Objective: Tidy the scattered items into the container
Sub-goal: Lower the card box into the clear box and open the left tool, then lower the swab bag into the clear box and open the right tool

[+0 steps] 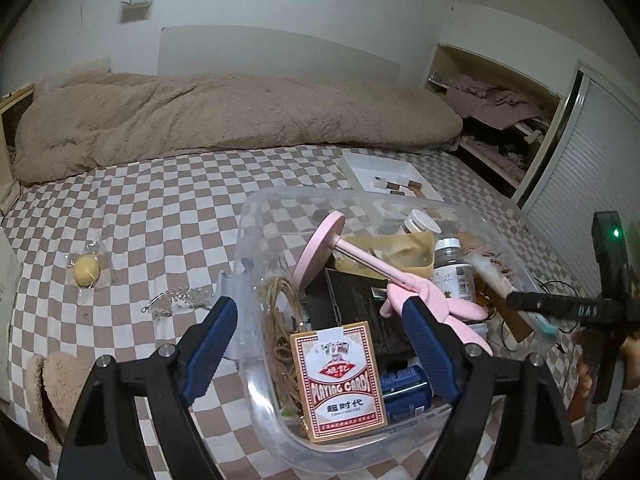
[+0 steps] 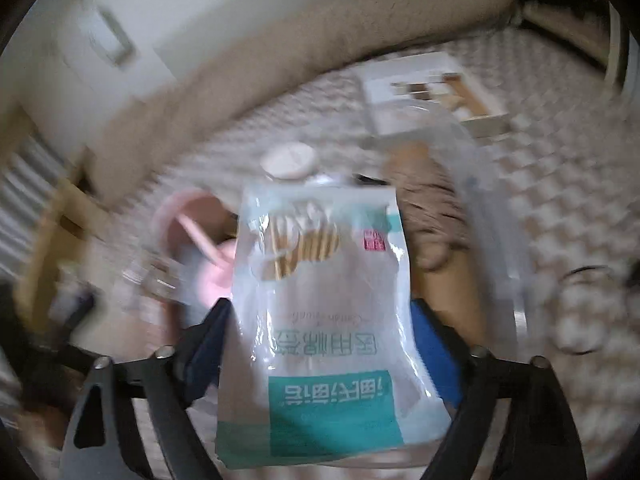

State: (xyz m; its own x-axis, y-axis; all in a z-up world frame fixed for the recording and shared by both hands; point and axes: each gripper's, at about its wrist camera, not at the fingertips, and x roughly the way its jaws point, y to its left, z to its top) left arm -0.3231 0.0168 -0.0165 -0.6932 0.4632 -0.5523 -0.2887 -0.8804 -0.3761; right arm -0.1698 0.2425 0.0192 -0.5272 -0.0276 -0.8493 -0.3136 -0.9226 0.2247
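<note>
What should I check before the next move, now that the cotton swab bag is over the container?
1. Cotton swab bag between the pads of the right gripper: ok; whether they still press it, cannot tell.
2. Bag above the clear container: ok, the pink stand and bottle cap show under it.
3. Left gripper free: ok, jaws open, holding nothing.
4. Playing cards box inside the container: ok, it leans upright at the near wall.
5. All items collected: not ok, the yellow ball in its wrapper lies on the checkered sheet.
6. Right view sharp: not ok, blurred.
</note>
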